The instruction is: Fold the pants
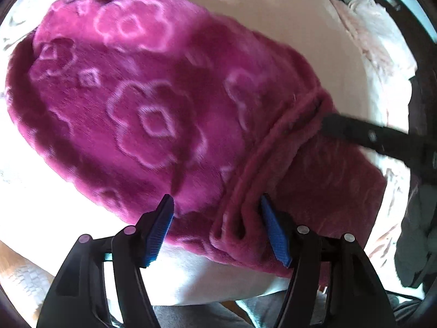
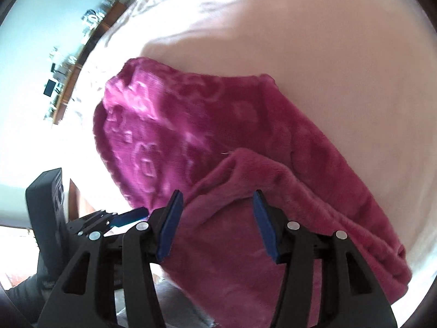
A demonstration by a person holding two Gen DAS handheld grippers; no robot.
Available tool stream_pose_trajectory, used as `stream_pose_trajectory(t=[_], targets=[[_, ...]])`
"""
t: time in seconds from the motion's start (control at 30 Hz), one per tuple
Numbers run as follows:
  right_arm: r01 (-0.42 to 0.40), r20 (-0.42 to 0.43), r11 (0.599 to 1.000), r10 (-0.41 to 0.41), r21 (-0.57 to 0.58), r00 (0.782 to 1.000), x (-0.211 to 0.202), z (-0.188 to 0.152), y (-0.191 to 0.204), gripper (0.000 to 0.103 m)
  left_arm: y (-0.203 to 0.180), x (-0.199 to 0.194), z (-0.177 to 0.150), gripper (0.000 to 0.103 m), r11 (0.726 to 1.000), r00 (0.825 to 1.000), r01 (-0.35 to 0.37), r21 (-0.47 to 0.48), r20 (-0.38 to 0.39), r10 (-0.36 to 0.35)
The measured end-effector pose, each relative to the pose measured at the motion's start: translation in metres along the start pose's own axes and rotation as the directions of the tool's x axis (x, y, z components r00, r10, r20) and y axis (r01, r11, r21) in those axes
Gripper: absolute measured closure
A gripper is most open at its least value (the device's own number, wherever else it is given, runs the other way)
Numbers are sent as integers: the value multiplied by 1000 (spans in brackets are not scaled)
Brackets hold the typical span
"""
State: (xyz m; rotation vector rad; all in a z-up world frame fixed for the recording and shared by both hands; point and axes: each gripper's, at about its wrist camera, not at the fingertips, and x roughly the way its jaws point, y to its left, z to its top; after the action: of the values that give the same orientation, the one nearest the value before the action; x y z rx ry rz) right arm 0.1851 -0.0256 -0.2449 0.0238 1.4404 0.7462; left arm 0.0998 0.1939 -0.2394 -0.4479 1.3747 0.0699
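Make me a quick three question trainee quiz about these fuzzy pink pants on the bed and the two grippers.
1. True or false: the left gripper has its jaws open.
2. What pattern marks the magenta pants? A) stripes B) flower outlines C) polka dots
3. Fill in: the pants lie on a pale ____ bed cover.

Key: 1 true; the blue pads stand apart astride a folded edge. 2 B. 3 pink. The right gripper is open too.

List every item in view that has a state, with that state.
pants: folded over, lying on the bed, one edge bunched between the grippers.
left gripper: open, straddling the bunched edge.
right gripper: open, fabric between its fingers.
bed sheet: spread out, lightly wrinkled.
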Motion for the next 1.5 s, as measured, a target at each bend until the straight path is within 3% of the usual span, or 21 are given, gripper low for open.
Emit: stream_pose_trajectory(t=[0.13, 0.43, 0.6, 0.87, 0.93, 1.2, 1.5], targets=[[8, -4, 1000, -8, 5, 1000, 10, 6, 11, 48, 26, -21, 16, 38, 999, 999, 12, -44, 44, -10], [105, -37, 994, -105, 13, 994, 58, 29, 17, 48, 105, -56, 46, 36, 989, 992, -45, -140, 111, 61], [131, -52, 991, -131, 13, 990, 72, 31, 16, 46, 161, -76, 51, 36, 962, 990, -19, -273, 131, 57], [229, -63, 972, -233, -59, 971, 96, 30, 41, 25, 237, -100, 81, 36, 910, 974, 17, -415, 211, 78], [263, -56, 962, -267, -71, 962, 99, 29, 47, 25, 248, -98, 90, 36, 908, 973, 33, -418, 219, 66], [270, -42, 962, -271, -33, 962, 92, 28, 51, 25, 263, -64, 121, 36, 921, 983, 57, -385, 184, 16], [309, -21, 951, -309, 2, 951, 80, 22, 57, 28, 276, -40, 128, 33, 903, 984, 112, -414, 170, -45]])
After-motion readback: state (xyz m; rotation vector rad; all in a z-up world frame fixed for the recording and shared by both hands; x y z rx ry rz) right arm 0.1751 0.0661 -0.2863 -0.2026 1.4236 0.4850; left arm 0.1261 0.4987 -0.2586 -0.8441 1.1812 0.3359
